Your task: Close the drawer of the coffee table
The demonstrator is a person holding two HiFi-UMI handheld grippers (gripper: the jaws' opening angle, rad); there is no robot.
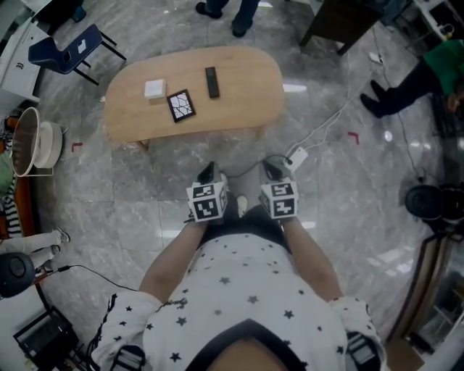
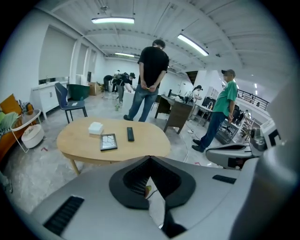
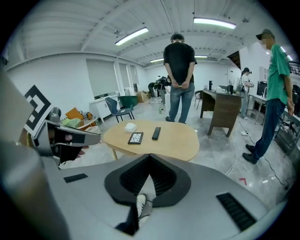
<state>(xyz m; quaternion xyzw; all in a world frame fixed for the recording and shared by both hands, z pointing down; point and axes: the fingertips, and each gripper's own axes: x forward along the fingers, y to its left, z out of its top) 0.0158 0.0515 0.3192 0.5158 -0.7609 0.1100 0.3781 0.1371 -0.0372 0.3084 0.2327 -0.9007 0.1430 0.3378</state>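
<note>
The oval wooden coffee table (image 1: 243,98) stands ahead on the marble floor; it also shows in the left gripper view (image 2: 82,140) and the right gripper view (image 3: 176,138). No drawer front can be made out on it from here. On its top lie a white box (image 1: 154,89), a dark framed picture (image 1: 180,105) and a black remote (image 1: 212,82). My left gripper (image 1: 208,172) and right gripper (image 1: 270,169) hang side by side close to my body, well short of the table. Both are shut with nothing between the jaws, as their own views show (image 2: 150,158) (image 3: 150,155).
A white power strip (image 1: 296,157) with its cable lies on the floor just past the right gripper. A blue chair (image 1: 69,51) is at the far left, a round wire side table (image 1: 29,141) at the left. People stand beyond the table (image 1: 225,9) and at the right (image 1: 428,76).
</note>
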